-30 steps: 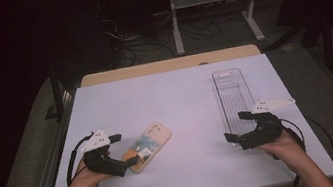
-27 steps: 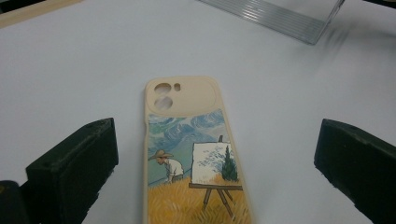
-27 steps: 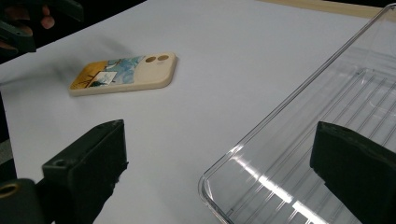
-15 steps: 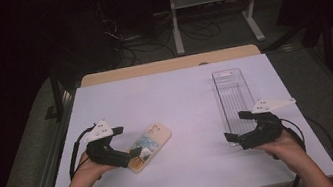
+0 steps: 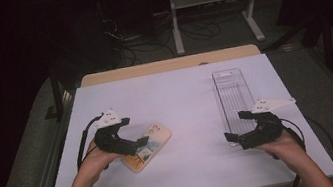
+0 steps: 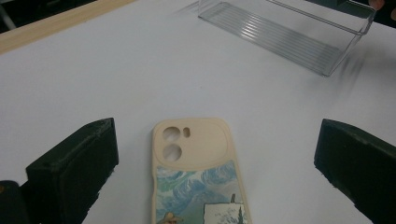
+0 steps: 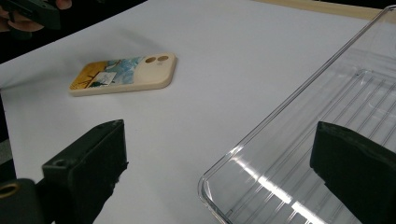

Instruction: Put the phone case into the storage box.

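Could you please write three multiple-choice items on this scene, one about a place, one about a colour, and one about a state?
1. Where does the phone case lie?
A. inside the clear tray
B. on the white table in front of the left hand-held gripper
C. on the floor

2. What colour is the phone case's rim around the camera cut-outs?
A. cream
B. red
C. black

3. How do the left hand-held gripper's jaws stand?
A. shut on the case
B. shut on nothing
C. open, apart on either side of the case

Answers:
1 B, as the high view shows the case flat on the table by the left hand-held gripper, apart from the clear tray.
2 A, as the left gripper view shows a cream upper part.
3 C, as both jaws stand wide apart there, clear of the case's edges.
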`<control>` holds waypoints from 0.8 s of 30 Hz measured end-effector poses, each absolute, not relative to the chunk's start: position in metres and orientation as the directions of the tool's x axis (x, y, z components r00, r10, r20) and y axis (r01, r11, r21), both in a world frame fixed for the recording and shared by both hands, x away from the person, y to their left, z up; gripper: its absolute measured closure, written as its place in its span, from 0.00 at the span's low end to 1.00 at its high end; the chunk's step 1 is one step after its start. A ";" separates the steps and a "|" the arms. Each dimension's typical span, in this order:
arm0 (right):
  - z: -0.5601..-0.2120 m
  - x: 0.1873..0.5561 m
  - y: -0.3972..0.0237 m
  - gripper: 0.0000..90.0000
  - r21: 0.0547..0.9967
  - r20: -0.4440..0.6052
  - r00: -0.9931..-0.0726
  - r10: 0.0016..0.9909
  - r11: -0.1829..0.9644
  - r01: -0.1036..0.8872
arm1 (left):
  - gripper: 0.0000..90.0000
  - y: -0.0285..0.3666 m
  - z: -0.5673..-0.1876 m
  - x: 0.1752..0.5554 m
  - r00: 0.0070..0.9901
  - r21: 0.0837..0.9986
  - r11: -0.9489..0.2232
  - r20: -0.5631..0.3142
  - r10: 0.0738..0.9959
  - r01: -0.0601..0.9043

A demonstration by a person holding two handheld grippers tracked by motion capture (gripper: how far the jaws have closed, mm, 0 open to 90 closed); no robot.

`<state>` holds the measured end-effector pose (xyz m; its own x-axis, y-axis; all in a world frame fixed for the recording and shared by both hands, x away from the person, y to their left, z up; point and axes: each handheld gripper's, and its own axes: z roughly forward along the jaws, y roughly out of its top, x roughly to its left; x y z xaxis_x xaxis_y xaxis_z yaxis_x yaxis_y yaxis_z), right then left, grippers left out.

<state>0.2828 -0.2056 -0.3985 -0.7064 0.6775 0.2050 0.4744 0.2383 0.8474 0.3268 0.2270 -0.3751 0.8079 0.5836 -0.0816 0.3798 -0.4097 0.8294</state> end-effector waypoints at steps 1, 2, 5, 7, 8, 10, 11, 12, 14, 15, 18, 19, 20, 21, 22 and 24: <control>-0.398 0.283 -0.206 0.04 0.847 0.205 -0.706 0.678 0.238 0.474 | 0.00 0.226 -0.375 0.328 0.812 0.830 -0.415 -0.074 0.579 0.373; -0.398 0.283 -0.206 0.04 0.847 0.206 -0.705 0.678 0.237 0.476 | 0.00 0.224 -0.375 0.329 0.810 0.830 -0.412 -0.078 0.581 0.376; -0.398 0.283 -0.206 0.04 0.847 0.207 -0.704 0.679 0.236 0.477 | 0.00 0.220 -0.374 0.333 0.806 0.832 -0.407 -0.078 0.587 0.377; -0.398 0.283 -0.206 0.04 0.847 0.207 -0.704 0.679 0.236 0.476 | 0.00 0.217 -0.373 0.336 0.805 0.833 -0.405 -0.078 0.588 0.377; -0.398 0.283 -0.206 0.04 0.847 0.207 -0.704 0.679 0.236 0.476 | 0.00 0.215 -0.373 0.338 0.805 0.834 -0.407 -0.072 0.589 0.372; -0.398 0.283 -0.206 0.04 0.847 0.206 -0.705 0.679 0.237 0.475 | 0.00 0.212 -0.373 0.339 0.800 0.836 -0.401 -0.072 0.596 0.374; -0.398 0.283 -0.206 0.04 0.848 0.206 -0.705 0.678 0.237 0.475 | 0.00 0.211 -0.373 0.340 0.801 0.837 -0.405 -0.066 0.595 0.369; -0.398 0.283 -0.206 0.04 0.848 0.205 -0.706 0.678 0.238 0.474 | 0.00 0.209 -0.374 0.341 0.800 0.836 -0.402 -0.069 0.597 0.372; -0.398 0.283 -0.206 0.04 0.847 0.204 -0.706 0.678 0.239 0.475 | 0.00 0.207 -0.375 0.342 0.800 0.833 -0.409 -0.063 0.597 0.372; -0.398 0.282 -0.206 0.04 0.847 0.205 -0.706 0.678 0.239 0.475 | 0.00 0.206 -0.375 0.343 0.800 0.833 -0.412 -0.060 0.597 0.369; -0.398 0.282 -0.206 0.04 0.848 0.203 -0.708 0.677 0.241 0.473 | 0.00 0.204 -0.376 0.343 0.796 0.827 -0.418 -0.057 0.603 0.376; -0.398 0.282 -0.205 0.04 0.847 0.203 -0.708 0.676 0.241 0.473 | 0.00 0.204 -0.377 0.343 0.795 0.827 -0.418 -0.055 0.604 0.375; -0.398 0.282 -0.205 0.04 0.847 0.203 -0.708 0.676 0.241 0.473 | 0.00 0.204 -0.377 0.344 0.794 0.826 -0.420 -0.053 0.606 0.376; -0.398 0.282 -0.205 0.04 0.846 0.205 -0.708 0.676 0.241 0.476 | 0.00 0.204 -0.377 0.344 0.789 0.827 -0.413 -0.058 0.612 0.381; -0.398 0.282 -0.205 0.04 0.846 0.205 -0.708 0.676 0.241 0.475 | 0.00 0.205 -0.377 0.345 0.787 0.827 -0.417 -0.050 0.614 0.378; -0.398 0.282 -0.205 0.04 0.846 0.205 -0.708 0.676 0.241 0.476 | 0.00 0.205 -0.377 0.345 0.778 0.825 -0.408 -0.060 0.625 0.391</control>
